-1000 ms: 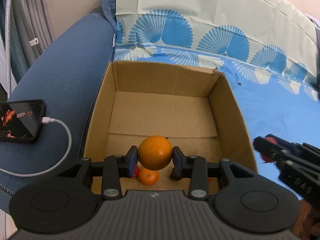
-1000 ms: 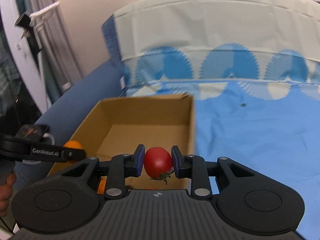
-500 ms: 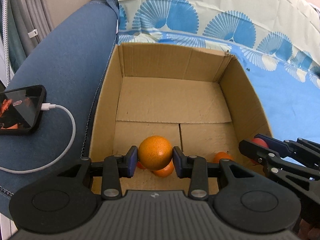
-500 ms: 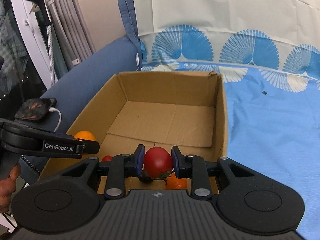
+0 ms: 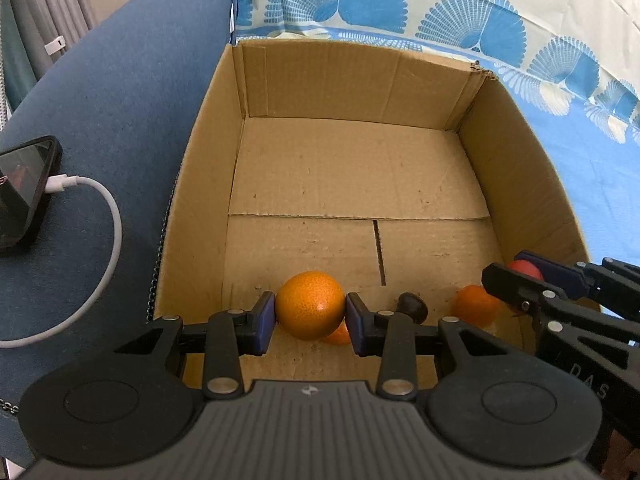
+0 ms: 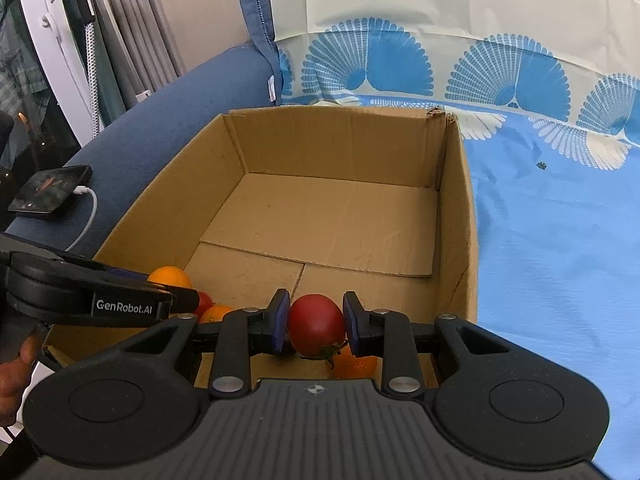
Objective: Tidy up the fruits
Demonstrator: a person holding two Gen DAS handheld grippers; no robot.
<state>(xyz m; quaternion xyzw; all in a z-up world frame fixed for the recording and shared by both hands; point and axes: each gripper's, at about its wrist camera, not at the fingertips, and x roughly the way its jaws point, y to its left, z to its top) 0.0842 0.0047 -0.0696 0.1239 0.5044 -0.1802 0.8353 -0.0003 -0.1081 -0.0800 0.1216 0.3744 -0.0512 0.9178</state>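
Left gripper: the black two-finger left gripper (image 5: 311, 312) is closed to the width of a round orange citrus fruit (image 5: 310, 305), both blue pads pressed against its sides; it holds the fruit above the near end of the box floor.
Right gripper: the black two-finger right gripper (image 6: 316, 325) is closed on a round red tomato with a green stem (image 6: 317, 323), a pad on each side, above the near right part of the box.
Box: the open brown cardboard box (image 5: 360, 76) sits on a blue bedsheet with fan-shaped prints (image 6: 560, 240), beside a dark blue upholstered armrest (image 5: 120, 92). The far half of its floor is bare cardboard.
Fruit in box: a small orange mandarin (image 5: 474, 306) lies on the floor near the right wall, a second small orange fruit (image 5: 338, 336) shows partly beneath the held citrus, and a small dark rounded item (image 5: 412, 304) lies between them; what it is cannot be told.
Armrest: a black smartphone (image 5: 20, 188) lies there with a white charging cable (image 5: 108, 248) plugged in.
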